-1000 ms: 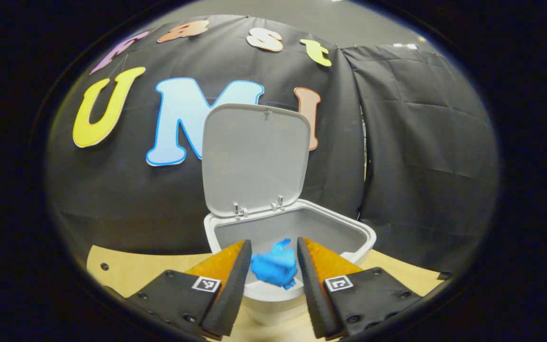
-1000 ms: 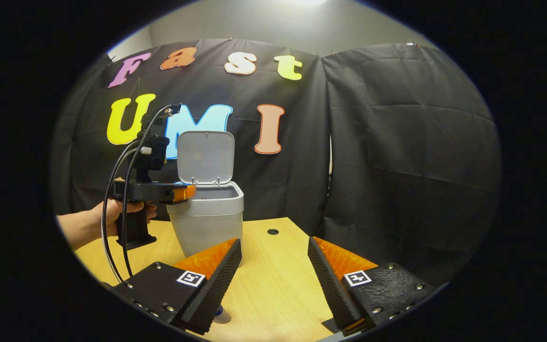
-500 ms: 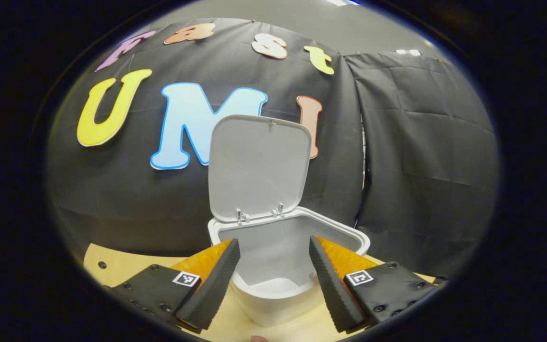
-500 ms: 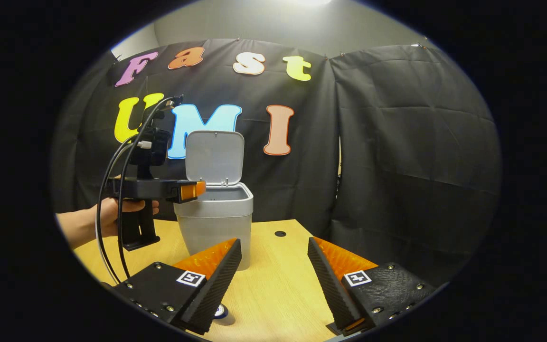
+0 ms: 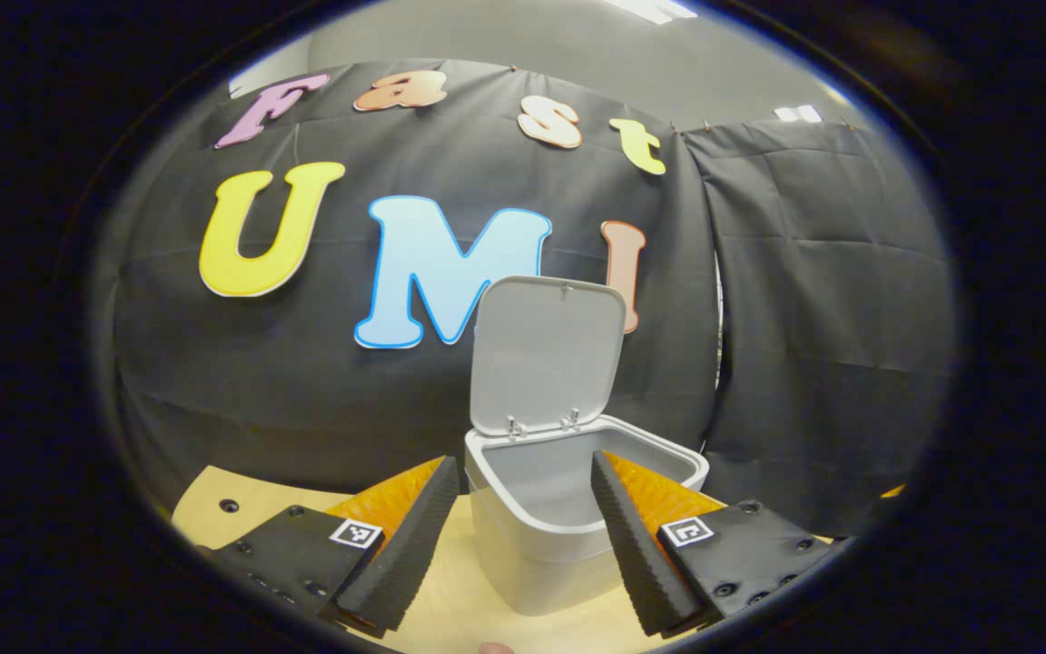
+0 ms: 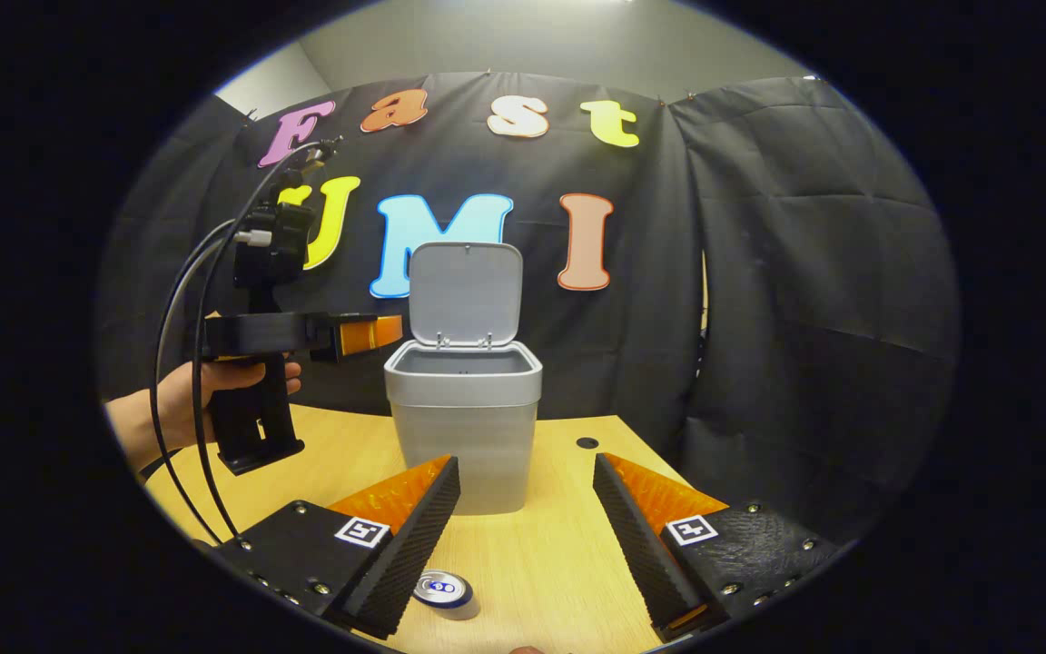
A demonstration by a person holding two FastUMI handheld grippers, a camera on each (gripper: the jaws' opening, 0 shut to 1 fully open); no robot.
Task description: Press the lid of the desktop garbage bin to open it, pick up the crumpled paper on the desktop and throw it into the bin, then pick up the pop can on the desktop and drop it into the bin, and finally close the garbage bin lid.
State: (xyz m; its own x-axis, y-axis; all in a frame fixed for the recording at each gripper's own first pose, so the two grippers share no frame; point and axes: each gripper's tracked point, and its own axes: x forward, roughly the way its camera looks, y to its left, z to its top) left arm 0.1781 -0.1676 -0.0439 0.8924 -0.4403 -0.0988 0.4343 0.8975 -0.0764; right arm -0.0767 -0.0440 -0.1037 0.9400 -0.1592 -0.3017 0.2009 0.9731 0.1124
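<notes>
1. From the right gripper view I am seeing the pop can [image 6: 444,591] lying on its side on the wooden desktop [image 6: 541,554], at the bottom centre of the frame, just beside my right gripper's [image 6: 526,536] left finger and not touching it as far as I can tell.
2. That view is also showing the left gripper [image 6: 369,334] from the side at mid left, held by a hand [image 6: 185,400], its tip just left of the bin's rim.
3. In the left gripper view I am looking into the garbage bin [image 5: 568,509] at lower centre; its lid [image 5: 548,354] is standing upright. I cannot see the bottom, so I cannot tell where the crumpled paper is.
4. The left gripper [image 5: 523,536] is showing its fingers spread wide, holding nothing.
5. The right gripper's fingers are spread wide too, gripping nothing, with the bin standing beyond them.
</notes>
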